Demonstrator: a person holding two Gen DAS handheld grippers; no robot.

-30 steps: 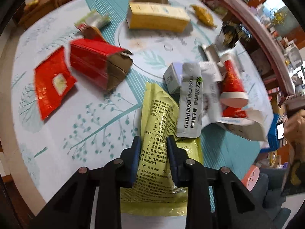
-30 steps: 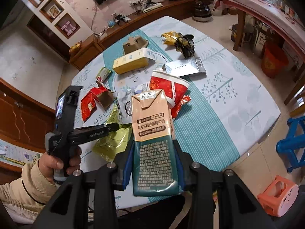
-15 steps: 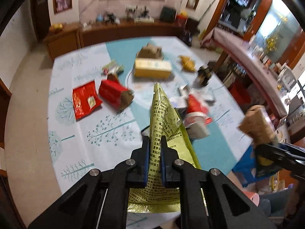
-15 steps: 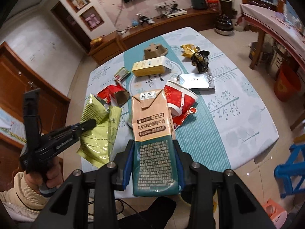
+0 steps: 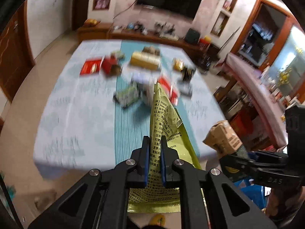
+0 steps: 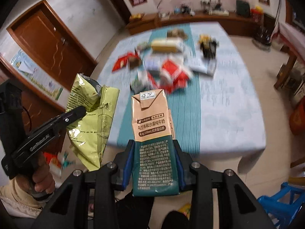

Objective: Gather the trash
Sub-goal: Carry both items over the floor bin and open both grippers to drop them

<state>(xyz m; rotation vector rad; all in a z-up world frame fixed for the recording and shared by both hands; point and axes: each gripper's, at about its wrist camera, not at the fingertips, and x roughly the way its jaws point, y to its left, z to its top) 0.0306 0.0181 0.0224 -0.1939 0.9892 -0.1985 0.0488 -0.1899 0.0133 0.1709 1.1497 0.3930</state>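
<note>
My left gripper is shut on a yellow-green foil pouch and holds it in the air, off the near edge of the table. The same pouch shows in the right wrist view, hanging from the left gripper. My right gripper is shut on a brown and green milk carton, held upright in the air; it also shows in the left wrist view. Both are pulled back from the table.
Several pieces of trash lie blurred on the table: a yellow box, a red packet, a red carton, a red and white cup, a silver pouch. A blue stool stands at the right.
Both grippers have drawn back and up from the table with their loads. The left gripper lifted the yellow pouch off the table; the table now looks farther away.
</note>
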